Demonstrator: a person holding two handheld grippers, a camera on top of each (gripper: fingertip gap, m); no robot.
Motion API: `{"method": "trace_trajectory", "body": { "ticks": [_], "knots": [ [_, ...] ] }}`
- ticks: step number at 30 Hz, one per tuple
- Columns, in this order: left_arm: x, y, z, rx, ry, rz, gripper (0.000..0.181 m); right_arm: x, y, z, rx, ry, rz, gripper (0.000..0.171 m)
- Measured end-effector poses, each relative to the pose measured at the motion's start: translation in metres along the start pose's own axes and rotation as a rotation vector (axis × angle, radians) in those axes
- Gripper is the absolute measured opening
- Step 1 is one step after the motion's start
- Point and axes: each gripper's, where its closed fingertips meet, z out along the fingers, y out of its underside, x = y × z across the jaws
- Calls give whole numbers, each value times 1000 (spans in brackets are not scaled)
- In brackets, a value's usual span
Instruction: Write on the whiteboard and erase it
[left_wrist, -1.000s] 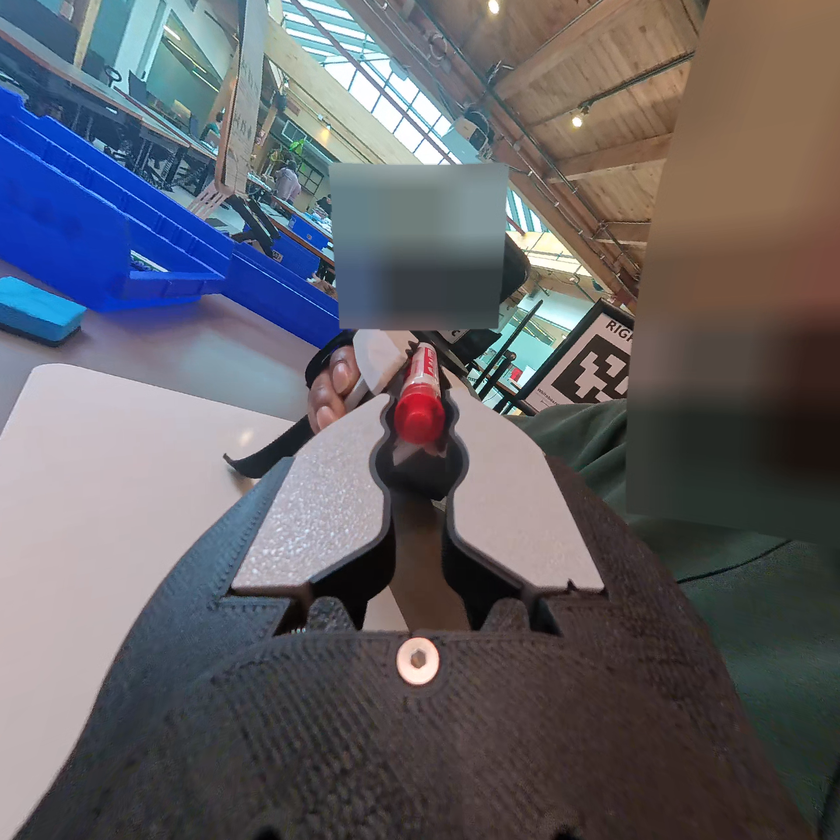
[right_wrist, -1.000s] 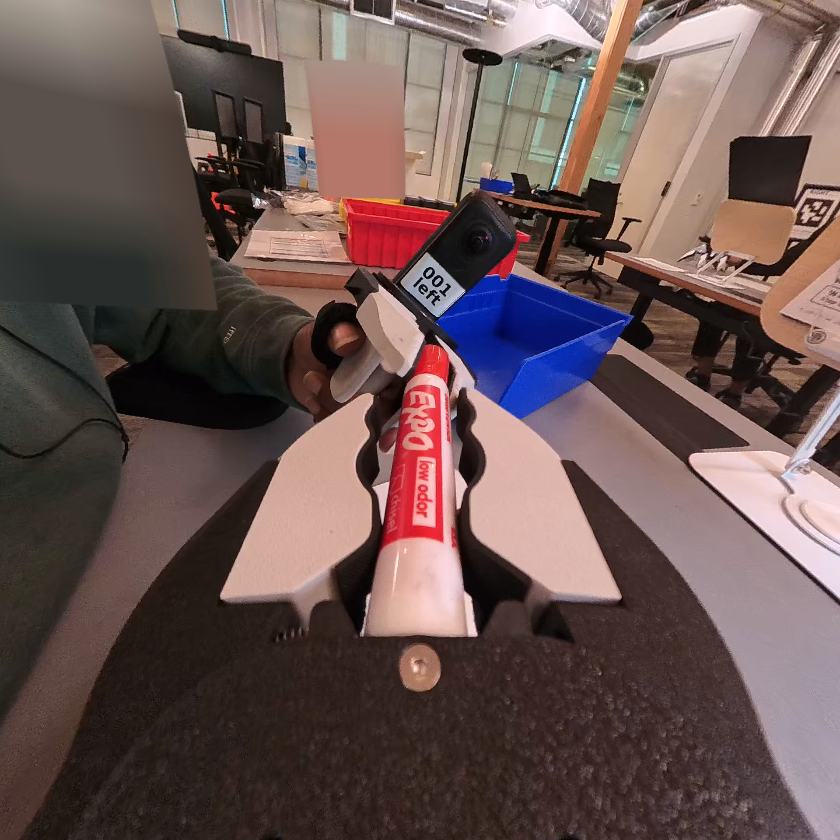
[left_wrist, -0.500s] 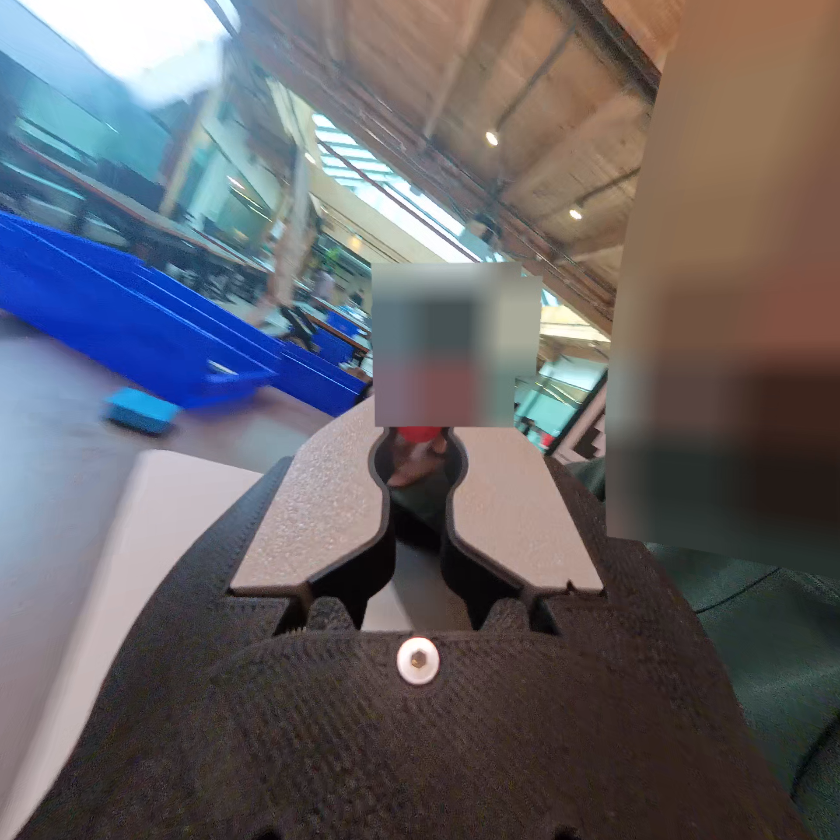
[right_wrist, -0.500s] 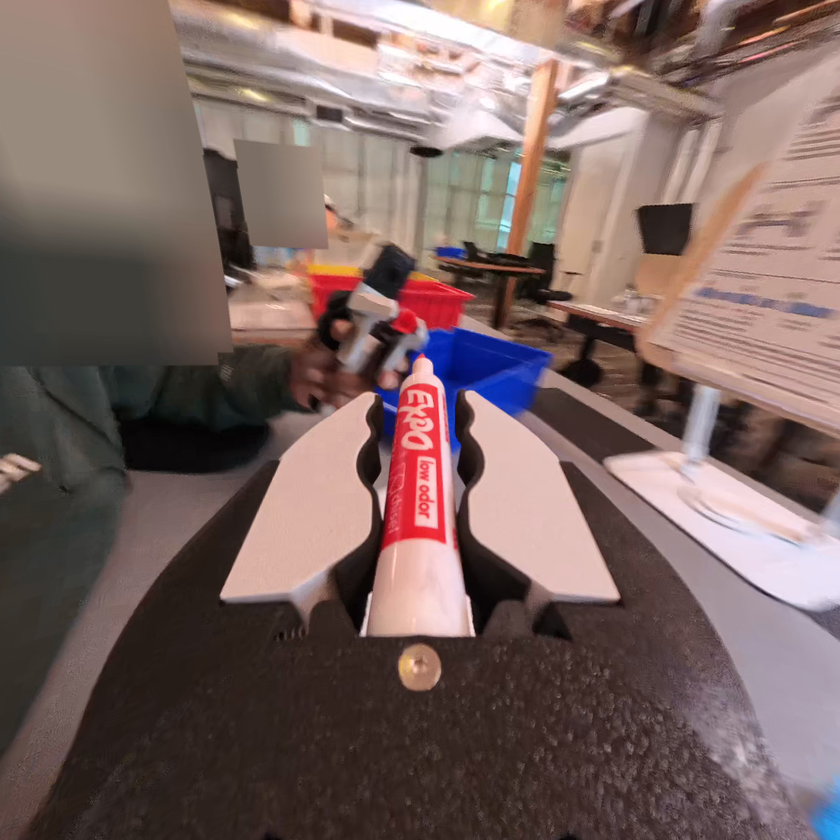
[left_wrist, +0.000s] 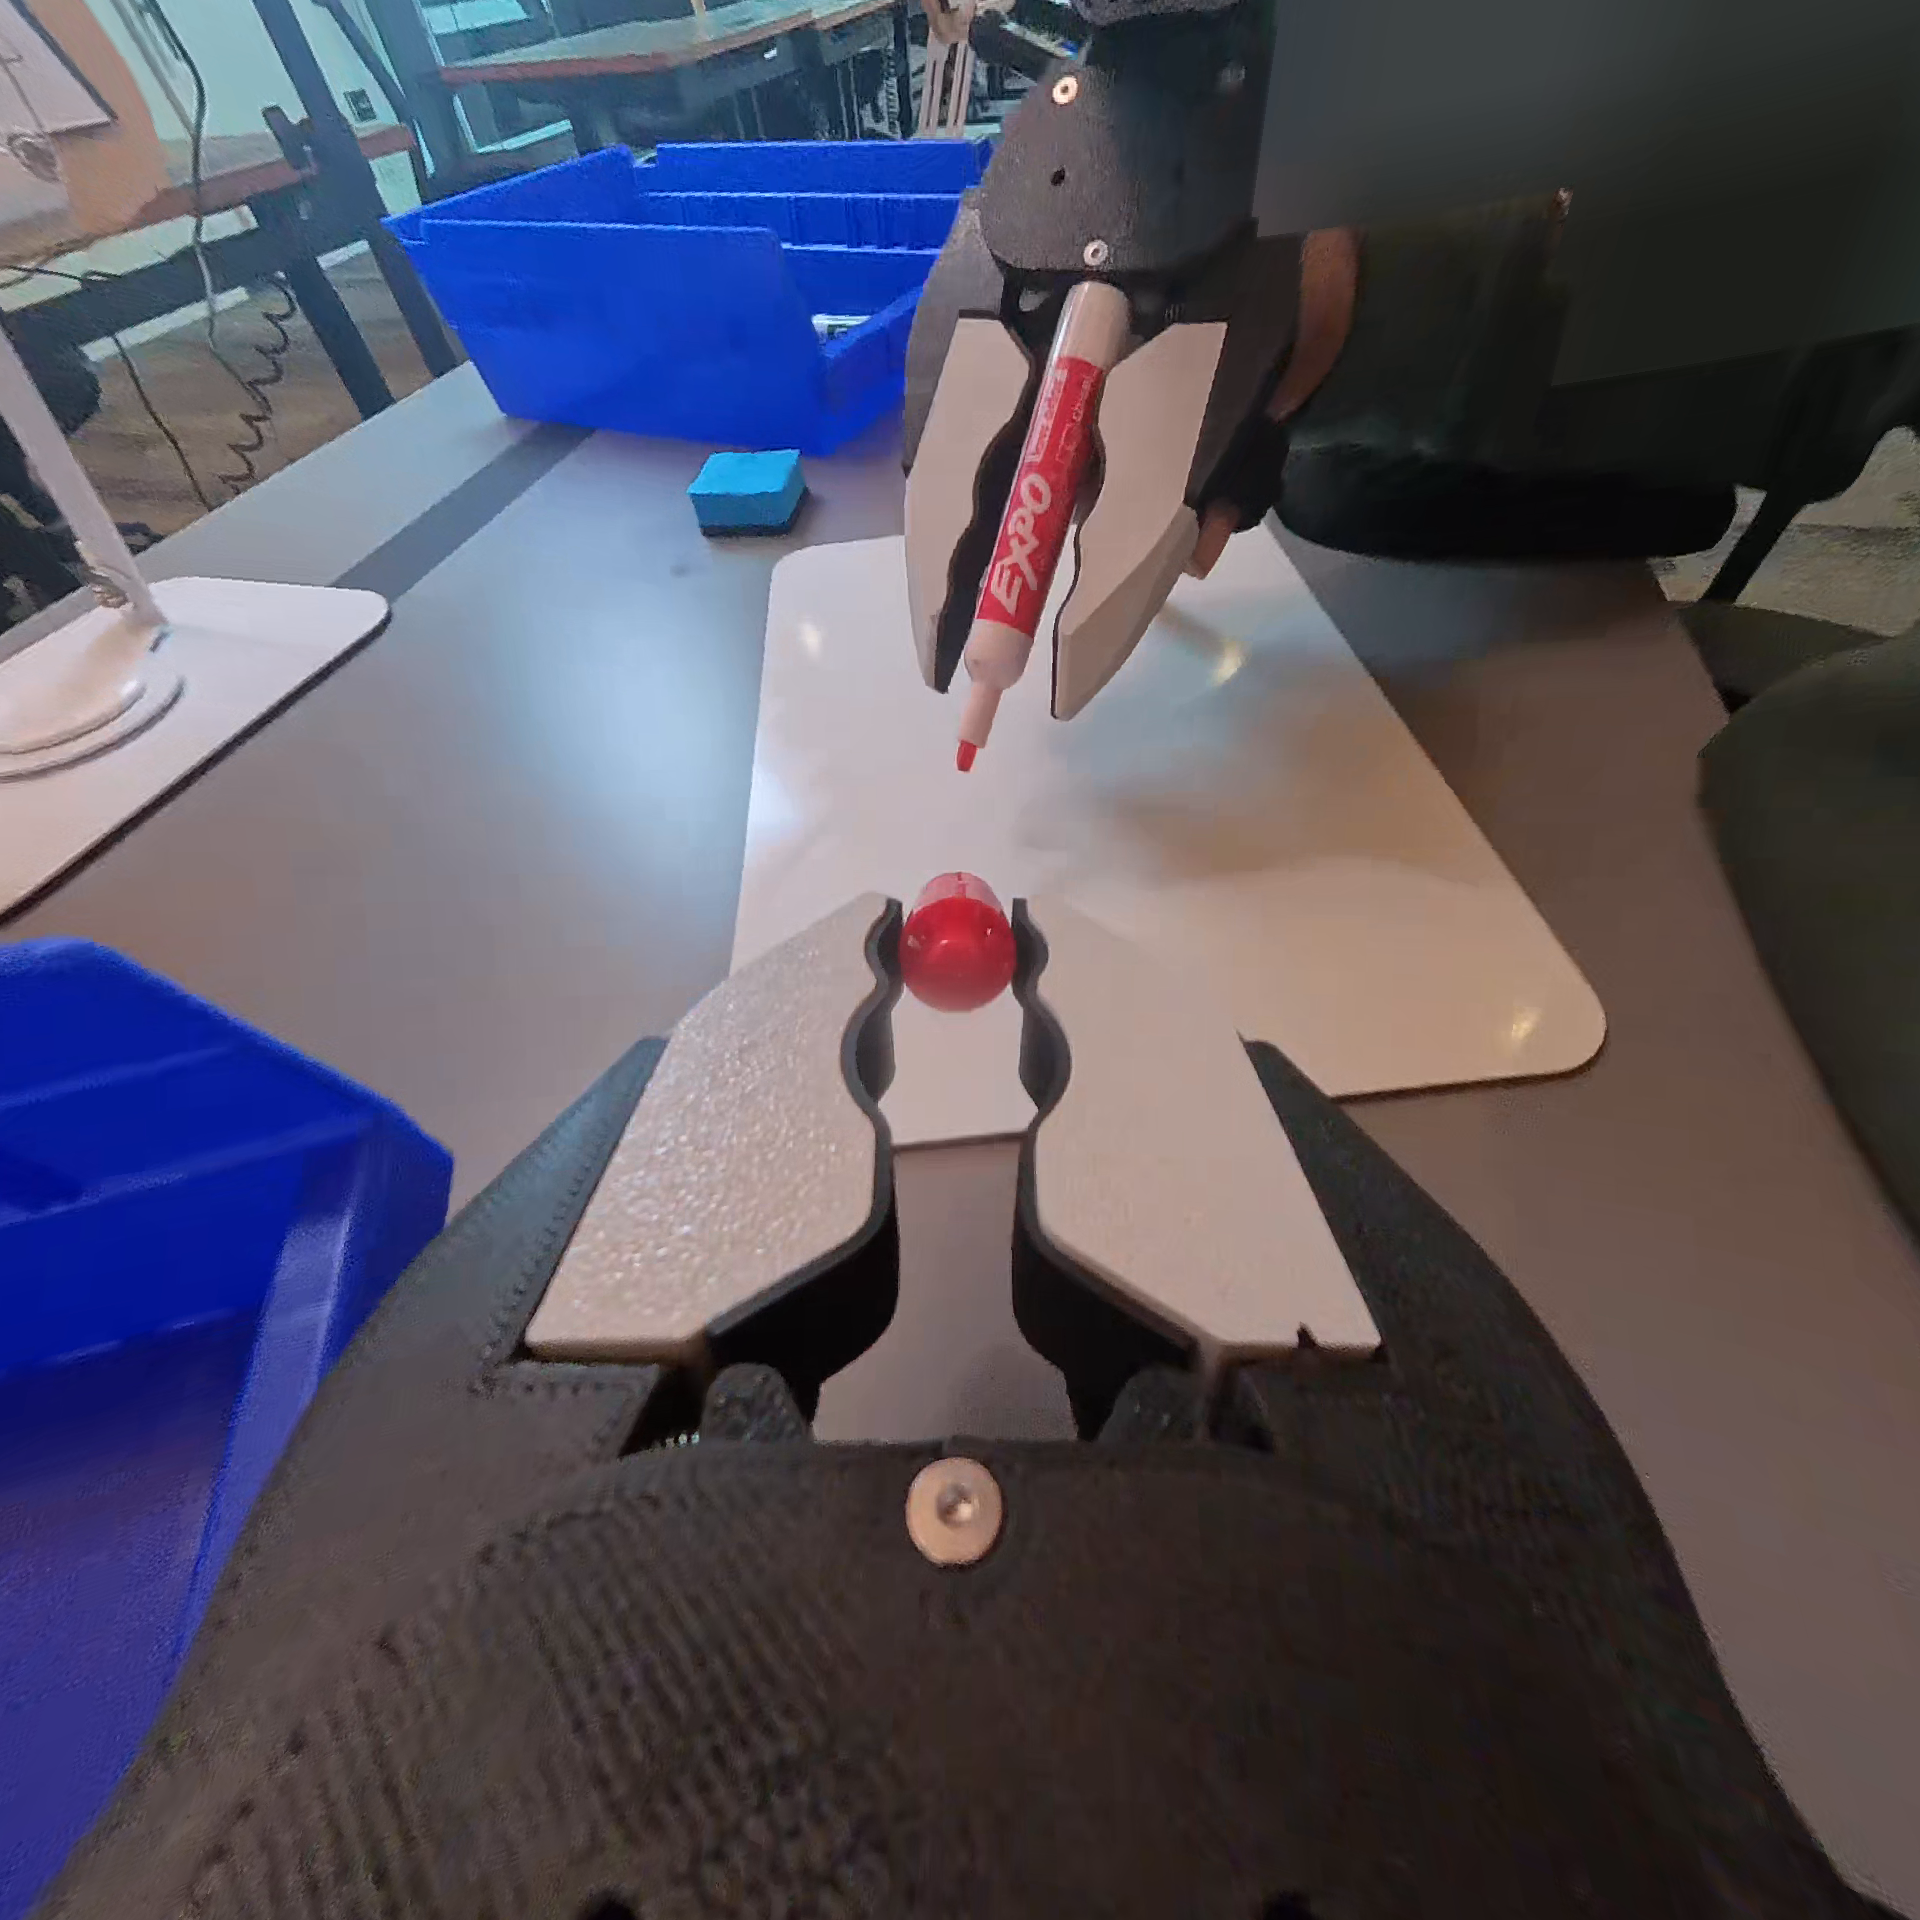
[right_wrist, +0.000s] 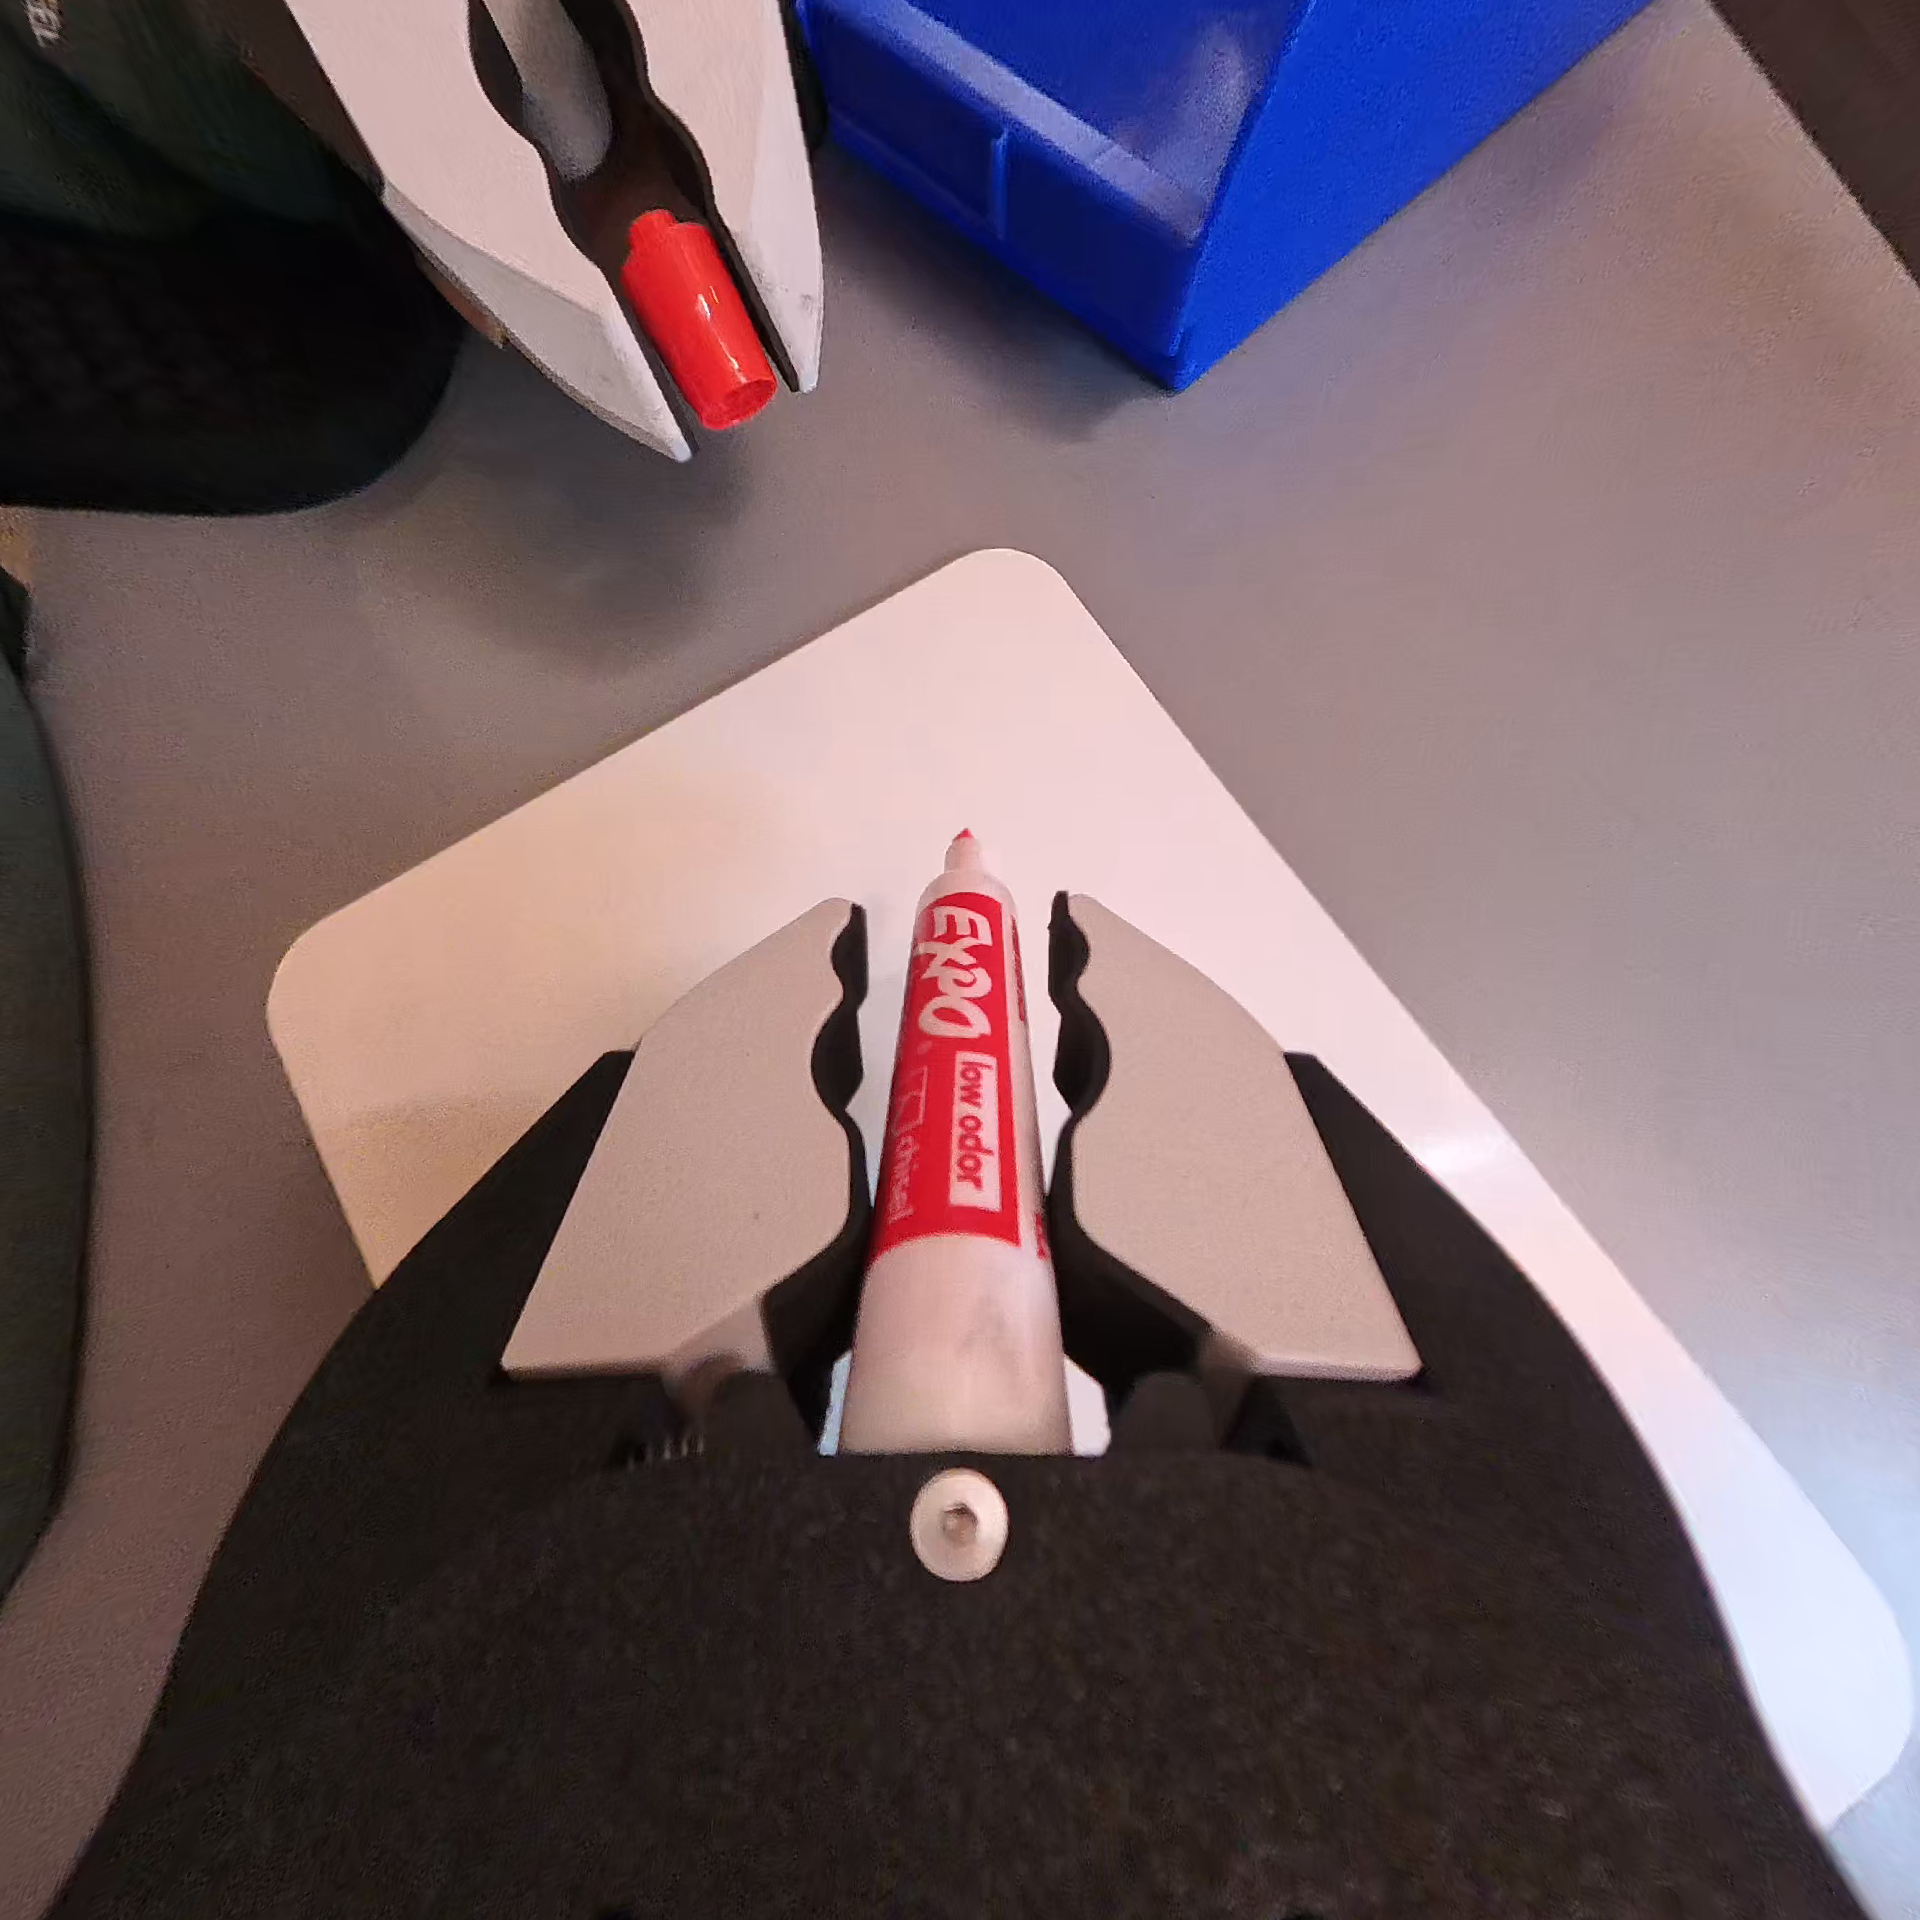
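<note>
A blank whiteboard (left_wrist: 1195, 852) lies flat on the grey table; it also shows in the right wrist view (right_wrist: 727, 831). My right gripper (right_wrist: 956, 914) is shut on an uncapped red marker (right_wrist: 961, 1091) and holds it tip-down just above the board. In the left wrist view the right gripper (left_wrist: 1008, 665) and the marker (left_wrist: 1023, 540) hang over the board's far half. My left gripper (left_wrist: 954, 914) is shut on the red marker cap (left_wrist: 956, 956), near the board's near end. In the right wrist view the left gripper (right_wrist: 738, 416) holds the cap (right_wrist: 696, 322) beyond the board.
A blue eraser (left_wrist: 748, 488) lies on the table past the board's far left corner. A blue bin (left_wrist: 665, 301) stands behind it, another blue bin (left_wrist: 156, 1195) at the near left. A white lamp base (left_wrist: 125, 686) sits at the left. A person's arm and dark sleeve are at the right. One gripper's finger ends stand about 9 centimetres off the other's.
The cap has come off the marker and the two grippers have separated. Both have swung down from pointing at the room to pointing at the table, the marker tip now over the whiteboard.
</note>
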Motion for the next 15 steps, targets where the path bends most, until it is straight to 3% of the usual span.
{"method": "trace_trajectory", "body": {
  "ticks": [7, 15],
  "knots": [
    [-3, 28, -19, -47, -29, 27, 20, -5, -1, 24, -277, -44, -135, 34],
    [-3, 42, -33, -74, -16, -4, 20, 6, -2, 32, -452, -9, -239, 34]
  ]
}}
